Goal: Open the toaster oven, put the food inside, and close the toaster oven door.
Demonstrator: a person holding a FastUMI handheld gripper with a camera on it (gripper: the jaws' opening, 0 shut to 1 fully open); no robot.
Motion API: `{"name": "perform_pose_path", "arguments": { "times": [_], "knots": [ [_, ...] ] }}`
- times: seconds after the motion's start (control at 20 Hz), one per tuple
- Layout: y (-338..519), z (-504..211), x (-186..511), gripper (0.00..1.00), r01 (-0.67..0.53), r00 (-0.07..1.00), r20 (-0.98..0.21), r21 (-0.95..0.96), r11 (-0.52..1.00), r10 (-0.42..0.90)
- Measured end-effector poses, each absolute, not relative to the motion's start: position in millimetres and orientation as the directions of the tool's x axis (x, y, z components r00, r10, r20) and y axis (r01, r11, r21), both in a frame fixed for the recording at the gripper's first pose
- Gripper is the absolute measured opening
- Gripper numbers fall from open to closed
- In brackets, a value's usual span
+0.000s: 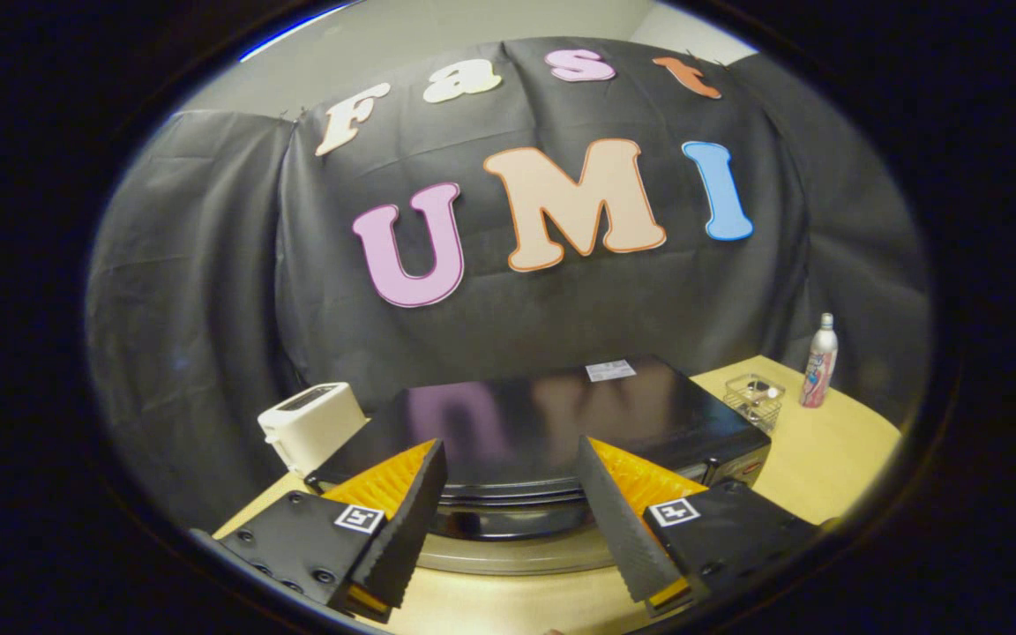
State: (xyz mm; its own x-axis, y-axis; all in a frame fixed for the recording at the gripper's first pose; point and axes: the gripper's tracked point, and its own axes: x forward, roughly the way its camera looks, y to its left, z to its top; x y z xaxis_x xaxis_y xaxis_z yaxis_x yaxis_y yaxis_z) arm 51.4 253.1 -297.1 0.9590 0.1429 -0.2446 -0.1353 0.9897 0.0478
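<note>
We hold the gripper (512, 520) open above the glossy black toaster oven (543, 423) mid-tabletop, fingers spread over its front edge. We should drop lower and hook the door handle, probably that curved bar (508, 510) just below, before pulling.

The toaster oven (543, 423) shows mostly its glossy top; its front is largely hidden behind the gripper (512, 503), whose jaws stand apart. The contents of the small clear container (755, 399) are too small to tell. The white toaster (312, 425) is partly hidden by the oven's corner.
</note>
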Motion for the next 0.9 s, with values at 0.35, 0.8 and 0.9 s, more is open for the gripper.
{"name": "perform_pose_path", "arguments": {
  "times": [0.35,0.8,0.9],
  "knots": [
    [254,-304,50,0.93,-0.116,0.975,-0.196,-0.048,0.992,0.104],
    [253,-305,37,0.92,-0.113,0.983,-0.149,-0.01,0.994,0.11],
    [252,-308,27,0.91,-0.118,0.979,-0.167,-0.014,0.993,0.114]
  ]
}}
